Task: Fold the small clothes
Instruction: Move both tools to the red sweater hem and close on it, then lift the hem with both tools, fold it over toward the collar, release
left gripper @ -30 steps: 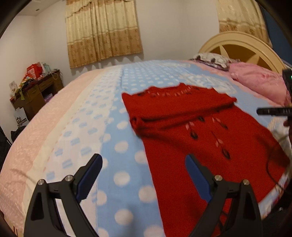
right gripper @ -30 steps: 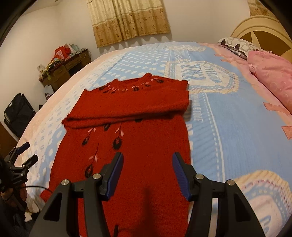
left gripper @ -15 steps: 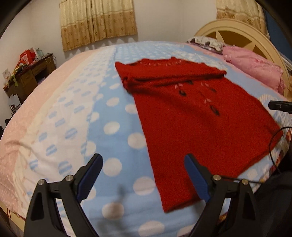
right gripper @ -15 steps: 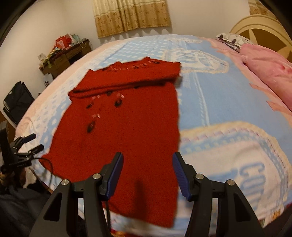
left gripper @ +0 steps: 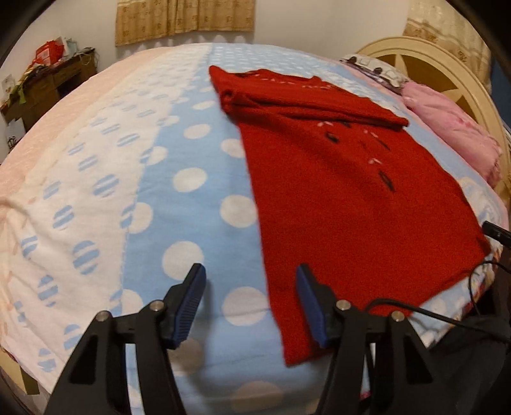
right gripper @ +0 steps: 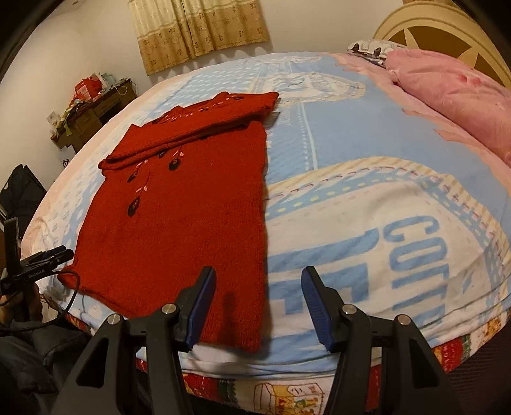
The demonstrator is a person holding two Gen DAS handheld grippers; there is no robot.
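- Left wrist view: a bed under a blue blanket (left gripper: 198,204) with white dots fills the frame. A pink pillow (left gripper: 453,134) lies at two o'clock before a cream headboard (left gripper: 424,60); a cluttered wooden desk (left gripper: 48,86) stands at ten o'clock under tan curtains (left gripper: 185,16). A black cable (left gripper: 447,316) trails across the lower right, over the bed's edge.
- The red sweater (left gripper: 351,198) lies flat from centre toward three o'clock, its top part folded down in a band, dark leaf motifs on the front. Its near hem corner sits at five o'clock.
- The left gripper (left gripper: 250,303) hangs over that corner with its jaws closing; the sweater's left edge runs between them, and the pads do not press it.
- Right wrist view: the same pillow (right gripper: 453,86) lies at two o'clock, the desk (right gripper: 89,111) at ten, a dark bag (right gripper: 22,191) at nine. Blue lettering marks the blanket (right gripper: 399,198) at three o'clock.
- The sweater (right gripper: 179,207) spreads from centre toward nine o'clock.
- The right gripper (right gripper: 257,303) stands part open over the sweater's near right hem corner, pads clear of the cloth. The left gripper (right gripper: 38,261) shows at nine o'clock by the far hem corner.
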